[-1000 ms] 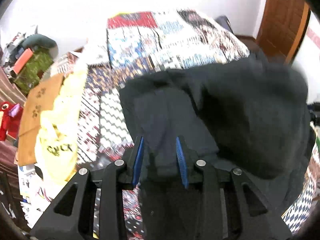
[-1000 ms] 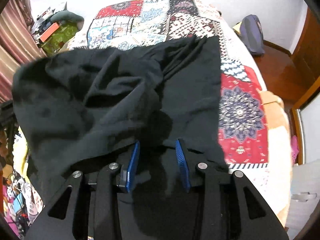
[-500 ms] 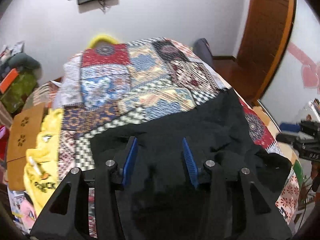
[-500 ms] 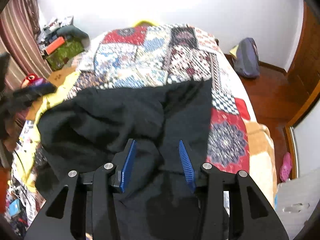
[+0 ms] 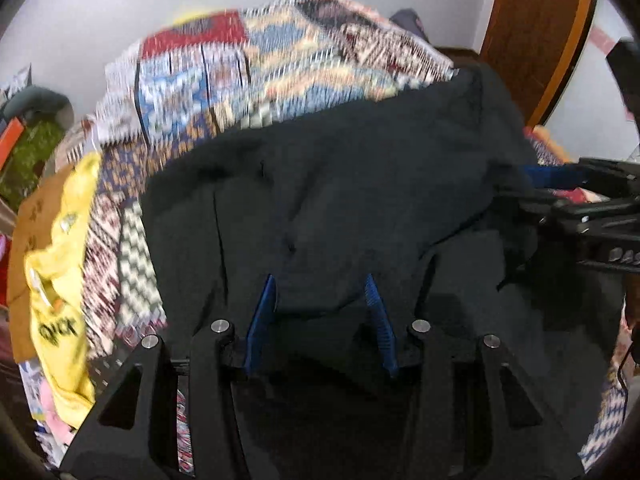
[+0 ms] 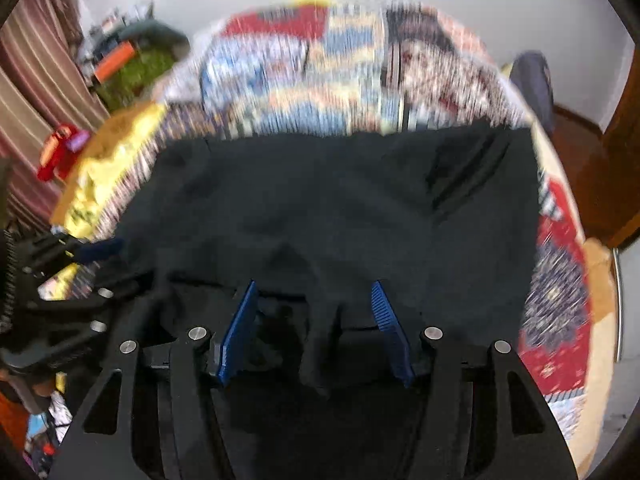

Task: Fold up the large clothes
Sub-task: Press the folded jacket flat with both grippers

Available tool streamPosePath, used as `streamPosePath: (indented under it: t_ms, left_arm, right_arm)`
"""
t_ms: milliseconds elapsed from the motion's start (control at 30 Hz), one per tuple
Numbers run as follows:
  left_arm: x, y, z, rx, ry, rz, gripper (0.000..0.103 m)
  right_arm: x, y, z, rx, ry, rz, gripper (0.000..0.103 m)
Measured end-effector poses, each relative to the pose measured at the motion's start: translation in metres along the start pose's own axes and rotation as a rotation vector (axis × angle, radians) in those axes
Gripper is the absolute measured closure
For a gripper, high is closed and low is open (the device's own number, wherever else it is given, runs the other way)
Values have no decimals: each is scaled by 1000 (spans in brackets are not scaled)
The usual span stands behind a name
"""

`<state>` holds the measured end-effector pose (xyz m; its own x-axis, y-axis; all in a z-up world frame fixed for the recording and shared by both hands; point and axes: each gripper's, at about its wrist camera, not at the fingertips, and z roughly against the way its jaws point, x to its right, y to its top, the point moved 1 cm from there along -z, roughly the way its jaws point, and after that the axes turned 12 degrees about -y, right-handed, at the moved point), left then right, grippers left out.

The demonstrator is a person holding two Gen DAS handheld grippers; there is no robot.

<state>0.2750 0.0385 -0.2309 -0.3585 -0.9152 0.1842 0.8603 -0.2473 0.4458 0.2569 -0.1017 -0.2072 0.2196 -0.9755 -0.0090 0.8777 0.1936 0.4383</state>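
Note:
A large black garment [image 5: 340, 184] lies spread over the patchwork bedspread [image 5: 224, 72]; it also fills the middle of the right wrist view [image 6: 328, 208]. My left gripper [image 5: 320, 292] stands open over the garment's near edge, with black cloth lying between its blue pads. My right gripper [image 6: 316, 300] is open too, with a fold of the black cloth hanging between its pads. Each gripper shows in the other's view: the right one at the garment's right edge [image 5: 560, 192], the left one at its left edge [image 6: 80, 256]. Both views are motion-blurred.
A yellow garment [image 5: 60, 264] lies on the bed's left side next to a brown board [image 5: 32, 216]. Clutter is piled by the left wall [image 6: 128, 60]. A dark bag [image 6: 532, 76] and a wooden door [image 5: 536, 32] are at the right.
The black garment, bunched and lifted a second ago, now lies flatter across the bed. Both grippers have opened wider and dropped closer to its near edge.

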Motion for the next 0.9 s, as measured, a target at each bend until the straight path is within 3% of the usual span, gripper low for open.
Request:
streamPosePath:
  t_ms: [200, 300, 467, 700, 900]
  left_arm:
    - [-21, -17, -12, 47, -28, 87, 36]
    - [-25, -19, -11, 55, -47, 113, 36]
    - [-13, -13, 11, 65, 14, 55, 36]
    - [-12, -19, 79, 158, 81, 29, 36]
    - [-43, -40, 126, 193, 123, 109, 34]
  right_arm:
    - [-6, -15, -12, 23, -36, 67, 45]
    - [-4, -13, -9, 0, -35, 62, 45]
    - [2, -12, 7, -24, -25, 15, 45]
    - [14, -27, 57, 58, -58, 11, 45]
    - [36, -42, 90, 122, -97, -13, 39]
